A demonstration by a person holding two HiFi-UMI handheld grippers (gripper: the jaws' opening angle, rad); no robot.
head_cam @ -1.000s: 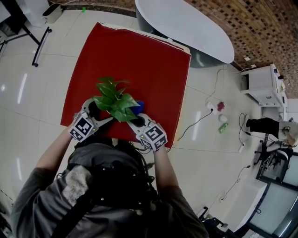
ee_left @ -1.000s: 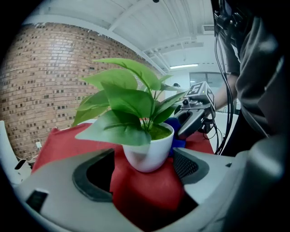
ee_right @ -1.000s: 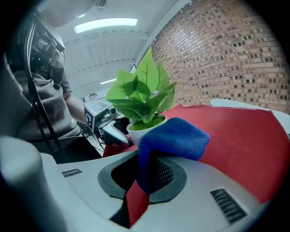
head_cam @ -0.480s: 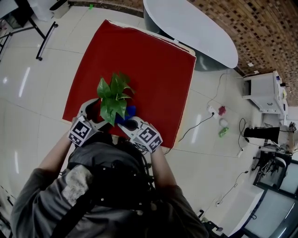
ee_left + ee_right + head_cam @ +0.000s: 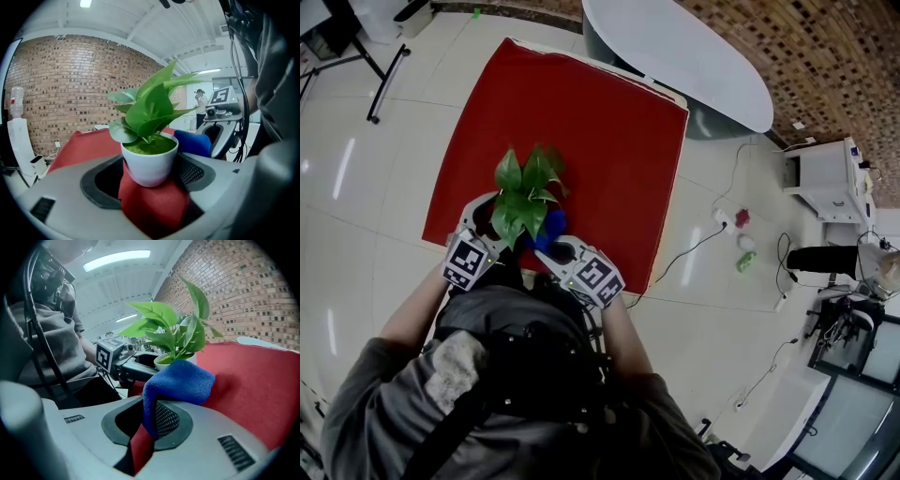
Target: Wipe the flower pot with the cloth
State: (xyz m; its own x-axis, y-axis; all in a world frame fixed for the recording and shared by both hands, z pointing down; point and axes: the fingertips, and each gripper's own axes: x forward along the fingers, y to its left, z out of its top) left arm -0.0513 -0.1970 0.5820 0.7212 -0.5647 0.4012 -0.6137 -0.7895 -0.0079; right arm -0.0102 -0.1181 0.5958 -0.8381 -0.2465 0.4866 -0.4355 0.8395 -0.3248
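Jaws of the left gripper (image 5: 149, 187) are closing on the white flower pot (image 5: 150, 165) from both sides, gripping its lower body. Green leaves (image 5: 525, 192) are rising from the pot, which is sitting over the near part of the red surface (image 5: 581, 122), close to the person. Jaws of the right gripper (image 5: 150, 422) are pinching a folded blue cloth (image 5: 180, 380), whose free end is resting just beside the pot's rim, seemingly touching it.
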